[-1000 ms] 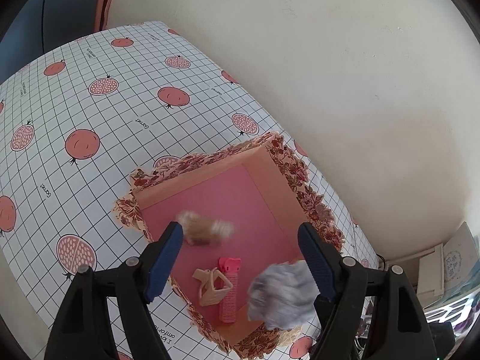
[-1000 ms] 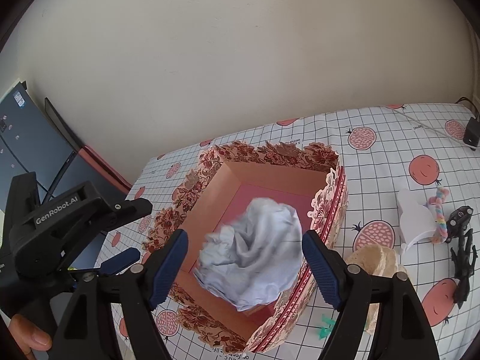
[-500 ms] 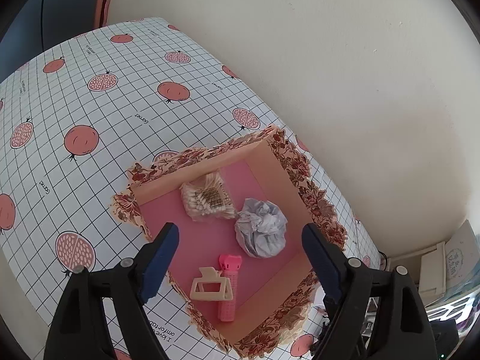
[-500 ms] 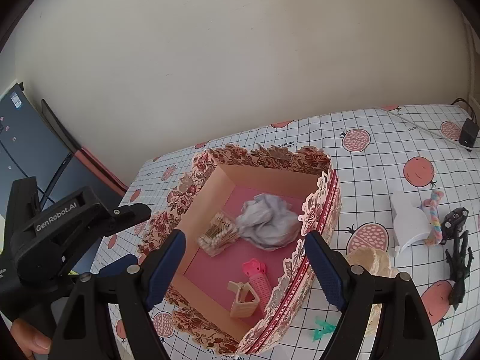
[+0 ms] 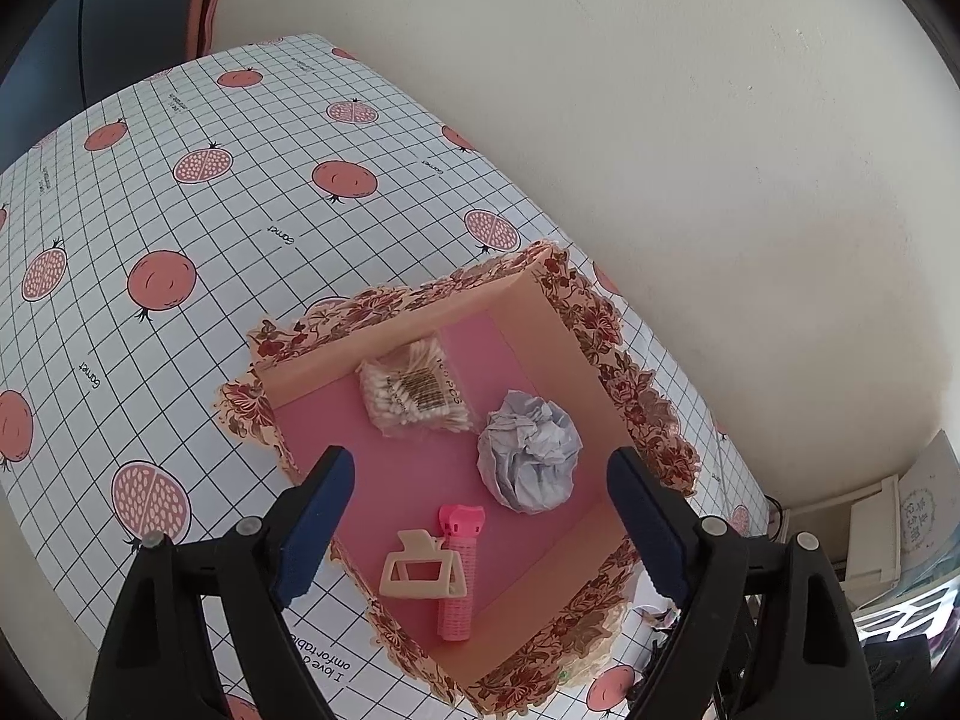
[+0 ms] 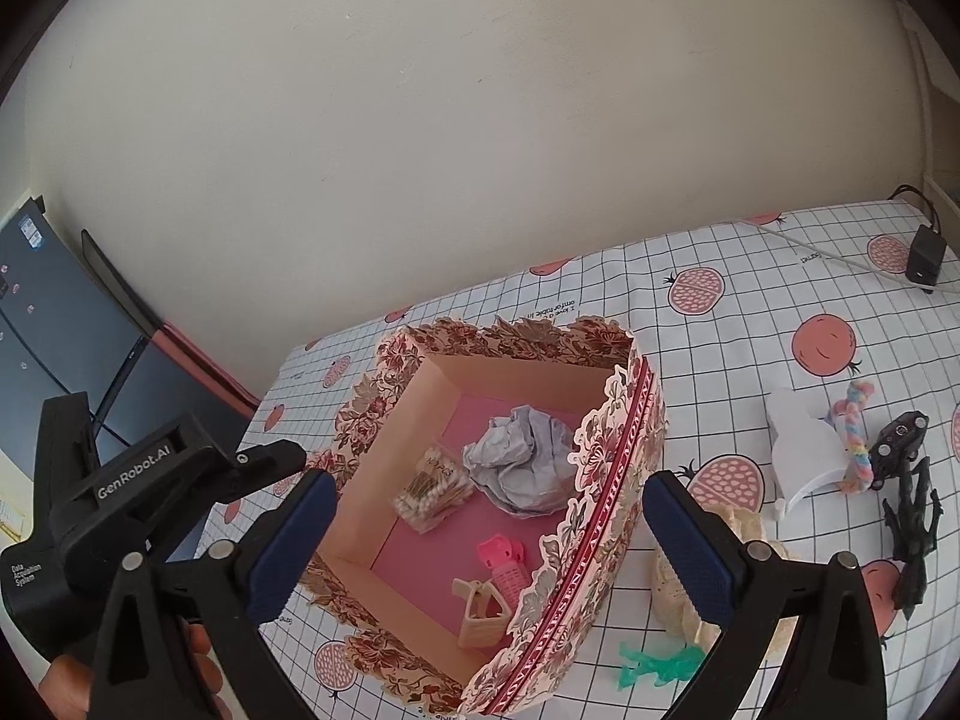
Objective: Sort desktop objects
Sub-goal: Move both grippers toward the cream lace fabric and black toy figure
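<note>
- Right wrist view: box (image 6: 606,480) on tablecloth (image 6: 750,300) already holds 4 things, paper ball (image 6: 519,459), cotton swab pack (image 6: 432,489), pink roller (image 6: 507,564), beige hair clip (image 6: 480,609).
- Left to sort, right of box: white stand (image 6: 801,456), black figure (image 6: 909,510), rope toy (image 6: 852,435), green bit (image 6: 657,663).
- Right gripper (image 6: 489,546) jaws opening, nothing btwn; left gripper (image 5: 480,531) spread wide, empty, over box.
- Box's tall wall stands btwn grippers & leftovers.

A pomegranate-print tablecloth (image 6: 750,312) is spread under a cream wall (image 6: 420,120); a black adapter (image 6: 924,252) lies near its far edge.
</note>
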A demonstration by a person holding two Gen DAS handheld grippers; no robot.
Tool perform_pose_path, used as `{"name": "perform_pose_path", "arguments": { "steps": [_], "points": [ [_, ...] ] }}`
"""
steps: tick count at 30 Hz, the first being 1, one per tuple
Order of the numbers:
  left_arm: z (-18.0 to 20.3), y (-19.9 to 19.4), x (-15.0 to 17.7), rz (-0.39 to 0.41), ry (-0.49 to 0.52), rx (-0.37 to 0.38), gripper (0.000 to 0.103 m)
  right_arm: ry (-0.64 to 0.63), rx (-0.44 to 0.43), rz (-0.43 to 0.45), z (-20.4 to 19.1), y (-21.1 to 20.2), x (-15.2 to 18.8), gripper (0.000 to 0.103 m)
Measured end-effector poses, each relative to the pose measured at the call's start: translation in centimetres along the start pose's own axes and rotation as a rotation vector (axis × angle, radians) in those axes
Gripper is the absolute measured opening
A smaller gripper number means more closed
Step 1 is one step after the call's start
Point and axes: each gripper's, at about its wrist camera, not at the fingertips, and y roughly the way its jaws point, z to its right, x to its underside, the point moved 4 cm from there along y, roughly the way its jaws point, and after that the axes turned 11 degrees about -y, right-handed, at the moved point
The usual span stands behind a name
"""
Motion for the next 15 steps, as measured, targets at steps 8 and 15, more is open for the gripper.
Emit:
{"name": "perform_pose_path", "arguments": {
  "steps": [8, 15],
  "points": [
    [2.1, -0.4, 1.1, -0.021, 0.026, 0.060, 0.089, 0.005, 0.019, 0.030, 1.8, -1.8, -0.6, 0.103],
    [6.1, -1.8, 3.6, -0.002, 0.114, 0.114, 0.093, 0.011, 0.076, 0.095, 4.5, -5.6, -2.2, 0.103]
  ]
}}
